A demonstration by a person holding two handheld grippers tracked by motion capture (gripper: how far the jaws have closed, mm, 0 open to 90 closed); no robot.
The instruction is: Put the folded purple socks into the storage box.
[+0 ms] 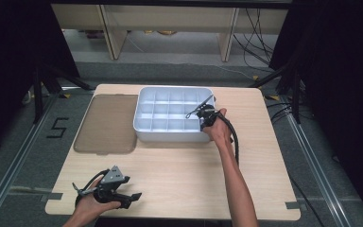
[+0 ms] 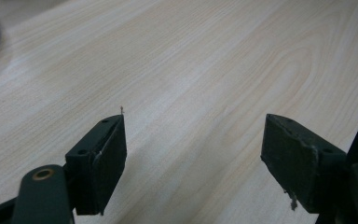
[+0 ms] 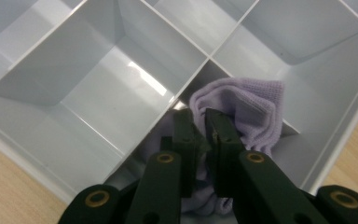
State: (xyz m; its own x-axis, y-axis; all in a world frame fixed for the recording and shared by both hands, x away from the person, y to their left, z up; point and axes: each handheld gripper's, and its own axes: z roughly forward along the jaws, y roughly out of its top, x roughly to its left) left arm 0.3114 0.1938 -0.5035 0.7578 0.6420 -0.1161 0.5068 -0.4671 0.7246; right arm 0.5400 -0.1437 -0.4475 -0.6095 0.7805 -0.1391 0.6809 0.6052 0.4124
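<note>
Lilac cloth (image 3: 256,109) in tray (image 3: 74,140) corner compartment

Bare counter (image 1: 179,175) lies open across the near half, between both hands. The compartment tray (image 1: 144,125) and the brown lid (image 1: 106,124) beside it block the far half. Thin dividers (image 3: 191,77) and a lilac cloth (image 3: 256,109) crowd the tray's corner cell.
</note>
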